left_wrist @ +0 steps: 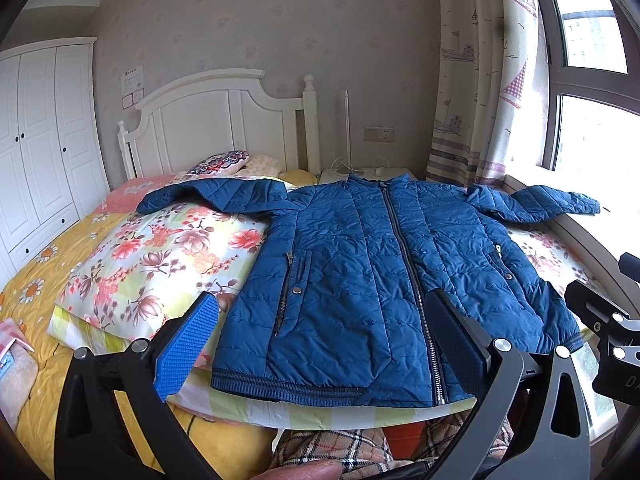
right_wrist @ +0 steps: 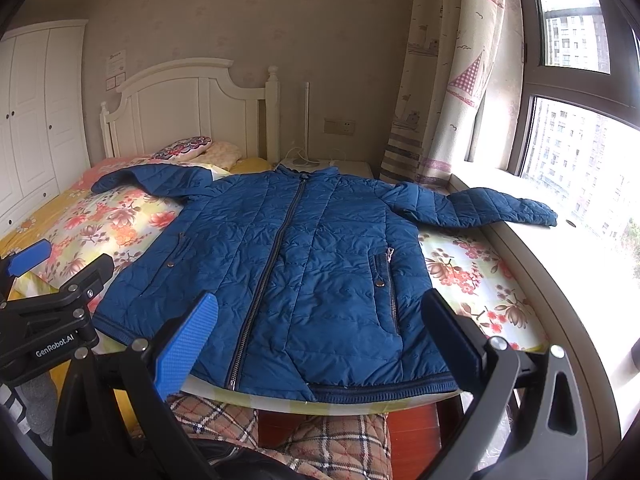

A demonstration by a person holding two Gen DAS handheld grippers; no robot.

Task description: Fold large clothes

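A blue quilted jacket (left_wrist: 360, 264) lies flat and zipped on a floral quilt, hem toward me, both sleeves spread out. It also shows in the right wrist view (right_wrist: 288, 264). Its right sleeve (right_wrist: 500, 206) reaches onto the window sill. My left gripper (left_wrist: 324, 336) is open and empty, held above the hem at the jacket's left half. My right gripper (right_wrist: 320, 340) is open and empty, held above the hem at the jacket's right half. Neither touches the jacket.
The floral quilt (left_wrist: 160, 256) lies on a bed with a yellow sheet (left_wrist: 52, 264) and white headboard (left_wrist: 208, 120). A window sill (right_wrist: 560, 264) runs along the right. A white wardrobe (left_wrist: 36, 140) stands at the left. My plaid-clad legs (right_wrist: 340, 436) are below the bed's edge.
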